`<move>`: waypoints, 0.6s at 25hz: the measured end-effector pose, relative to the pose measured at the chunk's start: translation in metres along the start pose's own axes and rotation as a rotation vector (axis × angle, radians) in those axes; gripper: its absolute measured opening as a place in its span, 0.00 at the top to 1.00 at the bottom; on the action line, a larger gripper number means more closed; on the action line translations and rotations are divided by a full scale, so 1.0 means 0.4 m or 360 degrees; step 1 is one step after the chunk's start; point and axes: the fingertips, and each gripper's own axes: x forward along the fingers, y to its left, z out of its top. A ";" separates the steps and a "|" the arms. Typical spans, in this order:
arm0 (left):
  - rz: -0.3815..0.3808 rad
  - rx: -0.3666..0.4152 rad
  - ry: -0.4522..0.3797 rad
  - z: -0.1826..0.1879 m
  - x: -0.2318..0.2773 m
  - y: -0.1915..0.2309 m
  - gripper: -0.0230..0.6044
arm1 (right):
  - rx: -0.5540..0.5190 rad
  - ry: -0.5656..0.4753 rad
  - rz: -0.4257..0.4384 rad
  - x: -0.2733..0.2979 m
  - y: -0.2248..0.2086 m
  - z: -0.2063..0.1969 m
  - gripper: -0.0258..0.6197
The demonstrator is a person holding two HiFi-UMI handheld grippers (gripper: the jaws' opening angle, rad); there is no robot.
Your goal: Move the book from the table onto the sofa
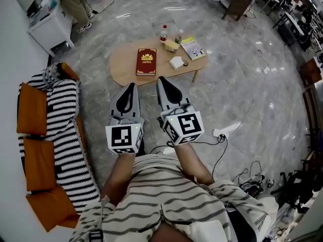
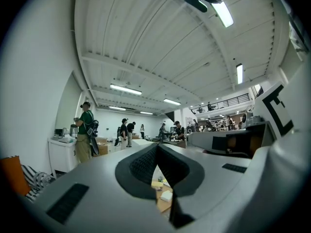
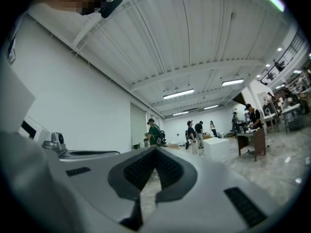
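Observation:
A dark red book [image 1: 146, 62] with gold print lies flat near the middle of a low oval wooden table [image 1: 123, 64]. The sofa [image 1: 48, 150], with orange cushions and a black-and-white striped throw, stands at the left. My left gripper [image 1: 132, 86] and right gripper [image 1: 161, 79] hover side by side just short of the table's near edge, both shut and empty, tips pointing at the book. In the left gripper view my gripper [image 2: 157, 149] has its pads together, with a strip of the table [image 2: 163, 203] below them. The right gripper [image 3: 155, 152] shows the same closed pads.
On the table's right end lie a bottle [image 1: 163, 33], a yellow booklet [image 1: 193, 48], a white box [image 1: 176, 62] and small items. A white cabinet [image 1: 49, 26] stands at the back left, with a person [image 1: 75, 4] beside it. Cables and a power strip [image 1: 224, 131] cross the floor at right.

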 end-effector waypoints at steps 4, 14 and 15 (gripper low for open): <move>-0.0035 -0.0022 0.0002 -0.015 0.134 0.059 0.95 | -0.0001 0.0015 -0.0046 0.126 -0.065 -0.012 0.94; -0.0119 -0.0072 0.0022 -0.021 0.473 0.280 0.95 | 0.0002 0.0074 -0.0168 0.484 -0.187 -0.024 0.94; -0.0132 -0.0074 0.0031 -0.026 0.506 0.301 0.95 | 0.0005 0.0082 -0.0190 0.519 -0.202 -0.030 0.94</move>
